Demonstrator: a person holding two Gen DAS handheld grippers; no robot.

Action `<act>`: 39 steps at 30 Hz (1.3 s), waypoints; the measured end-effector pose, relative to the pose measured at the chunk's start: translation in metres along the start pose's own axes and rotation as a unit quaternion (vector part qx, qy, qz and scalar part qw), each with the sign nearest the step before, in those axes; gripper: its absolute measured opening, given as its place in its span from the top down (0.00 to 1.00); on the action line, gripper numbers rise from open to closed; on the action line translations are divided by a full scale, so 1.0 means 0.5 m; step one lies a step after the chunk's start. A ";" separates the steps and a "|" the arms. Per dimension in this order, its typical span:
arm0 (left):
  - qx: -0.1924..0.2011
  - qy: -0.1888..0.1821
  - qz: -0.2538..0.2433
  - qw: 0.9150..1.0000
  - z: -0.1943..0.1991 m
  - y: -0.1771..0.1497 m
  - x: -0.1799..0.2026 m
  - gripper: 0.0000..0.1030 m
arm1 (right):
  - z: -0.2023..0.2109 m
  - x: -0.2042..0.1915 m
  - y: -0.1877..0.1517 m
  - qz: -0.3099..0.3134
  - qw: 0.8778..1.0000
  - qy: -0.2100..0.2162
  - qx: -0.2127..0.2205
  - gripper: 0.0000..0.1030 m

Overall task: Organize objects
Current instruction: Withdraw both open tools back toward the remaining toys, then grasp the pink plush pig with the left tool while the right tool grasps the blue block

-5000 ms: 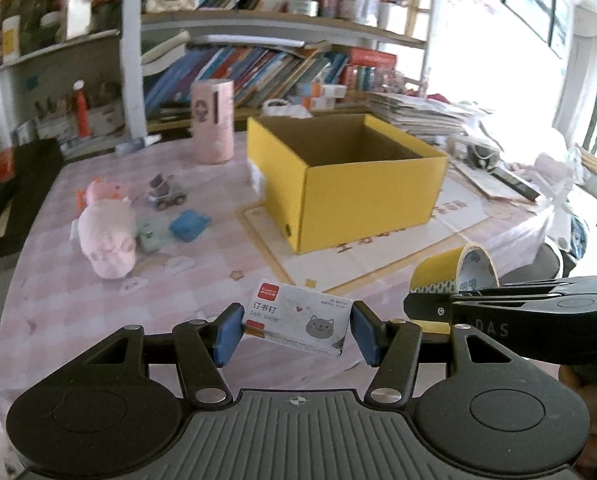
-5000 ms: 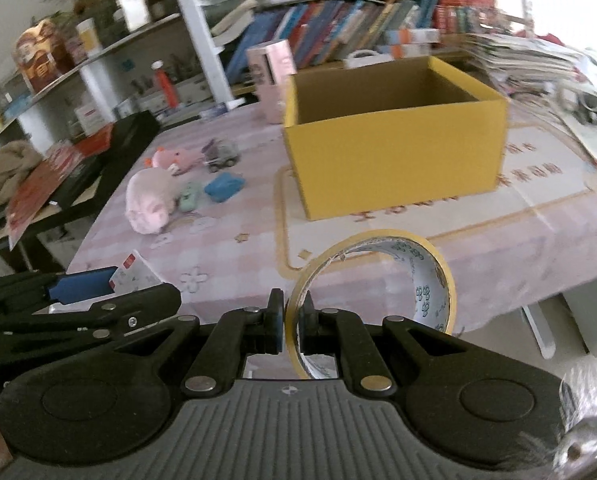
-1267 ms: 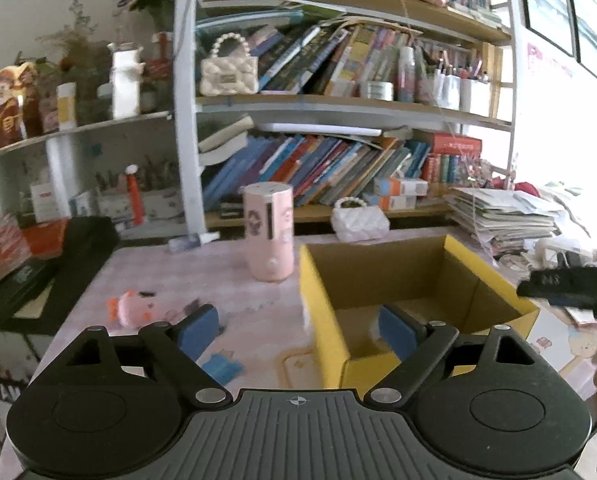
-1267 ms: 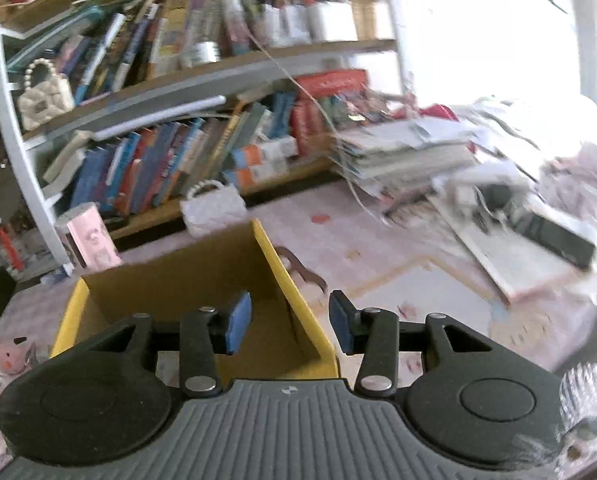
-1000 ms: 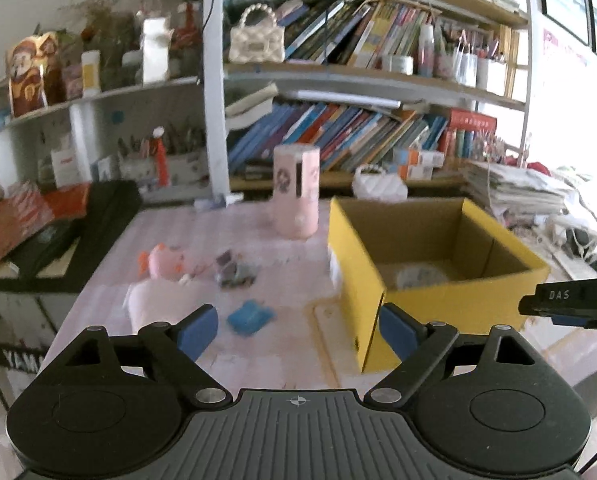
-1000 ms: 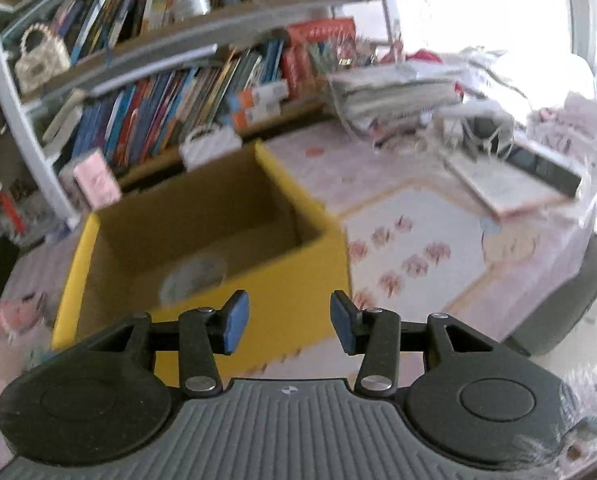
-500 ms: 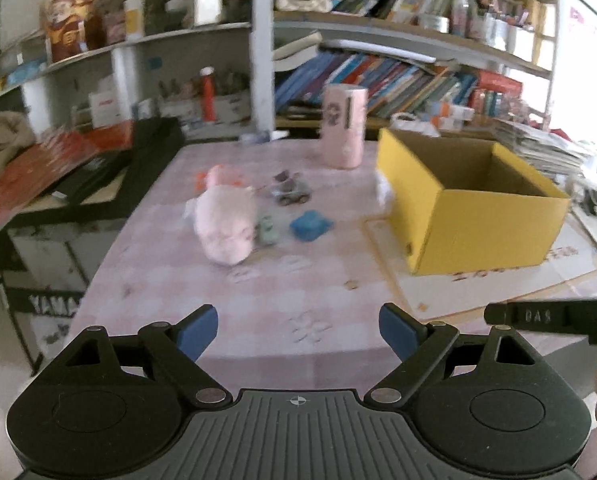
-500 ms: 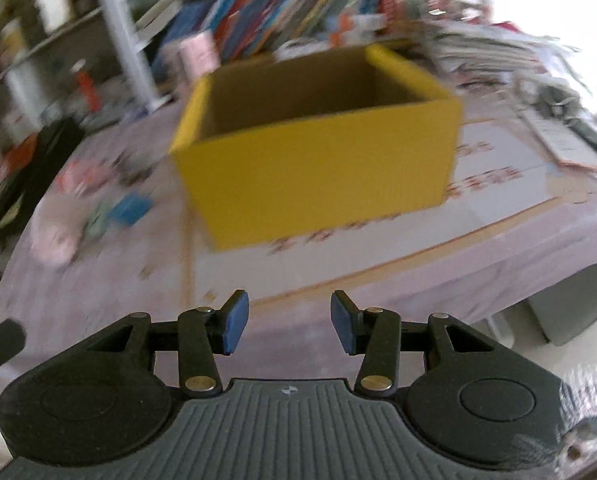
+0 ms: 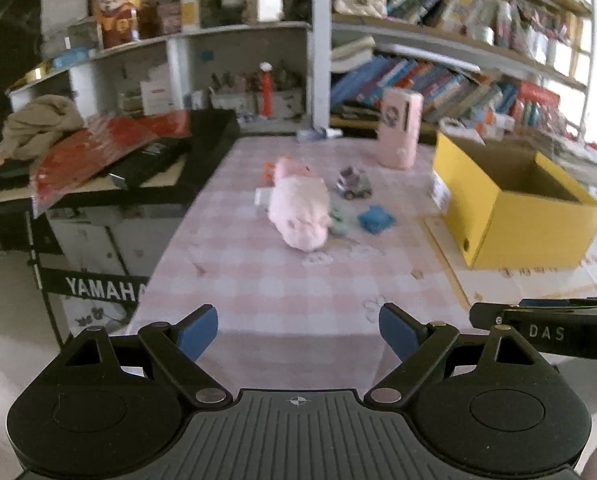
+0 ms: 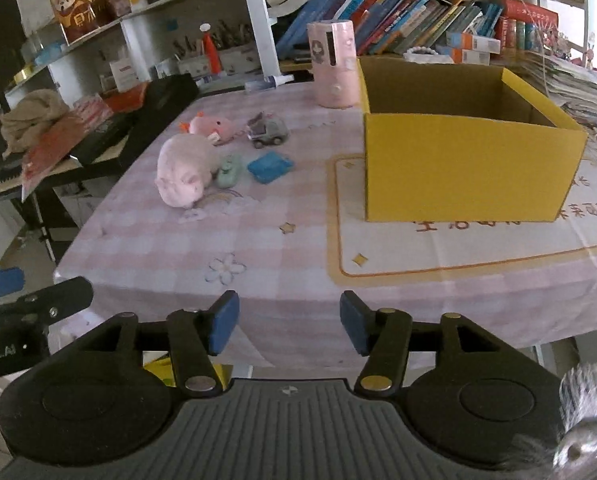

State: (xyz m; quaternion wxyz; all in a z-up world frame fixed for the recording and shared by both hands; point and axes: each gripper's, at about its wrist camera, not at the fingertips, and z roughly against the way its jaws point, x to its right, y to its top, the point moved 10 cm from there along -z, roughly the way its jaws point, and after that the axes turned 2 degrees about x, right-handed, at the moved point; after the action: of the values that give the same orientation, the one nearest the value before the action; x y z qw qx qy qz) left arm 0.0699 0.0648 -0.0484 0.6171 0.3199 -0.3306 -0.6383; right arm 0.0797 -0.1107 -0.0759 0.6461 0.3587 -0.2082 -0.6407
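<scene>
A yellow cardboard box stands open on the pink checked table; it also shows in the left wrist view. Left of it lie a pink plush pig, a smaller pink plush, a grey toy car, a green toy and a blue pad. The pig, car and blue pad also show in the left wrist view. My left gripper is open and empty at the table's near edge. My right gripper is open and empty, also off the near edge.
A pink cylinder stands behind the box. Bookshelves line the back. A black keyboard stand with red papers is at the left. Stacked papers lie at the right. The floor lies below left.
Both grippers have pulled back from above the box to the table's near edge, both open and empty. The staple box and tape roll they held five seconds ago are gone.
</scene>
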 end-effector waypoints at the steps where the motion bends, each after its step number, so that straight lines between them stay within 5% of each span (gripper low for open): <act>1: 0.004 0.001 0.004 1.000 0.002 0.005 -0.006 0.12 | -0.001 -0.008 0.010 -0.001 1.000 0.006 0.001 0.48; 9: 0.033 0.008 0.018 0.999 0.007 0.026 -0.042 0.09 | 0.006 -0.084 0.028 0.026 0.999 0.024 0.018 0.43; 14: 0.039 0.002 0.030 0.999 -0.002 0.035 -0.057 0.09 | 0.013 -0.083 0.045 0.025 0.999 0.008 0.033 0.34; 21: 0.029 -0.002 0.038 0.999 -0.040 0.040 -0.058 0.09 | -0.010 -0.080 0.059 0.024 0.999 0.007 0.032 0.34; 39: 0.007 0.013 0.041 0.999 -0.236 0.153 -0.030 0.09 | -0.202 -0.045 0.190 0.080 0.996 -0.001 0.034 0.36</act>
State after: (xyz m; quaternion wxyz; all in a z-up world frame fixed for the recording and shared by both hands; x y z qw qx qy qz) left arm 0.2111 0.0750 -0.0538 0.6450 0.3184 -0.3398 -0.6059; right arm 0.2154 -0.0761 -0.0685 0.6824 0.3620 -0.2581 -0.5803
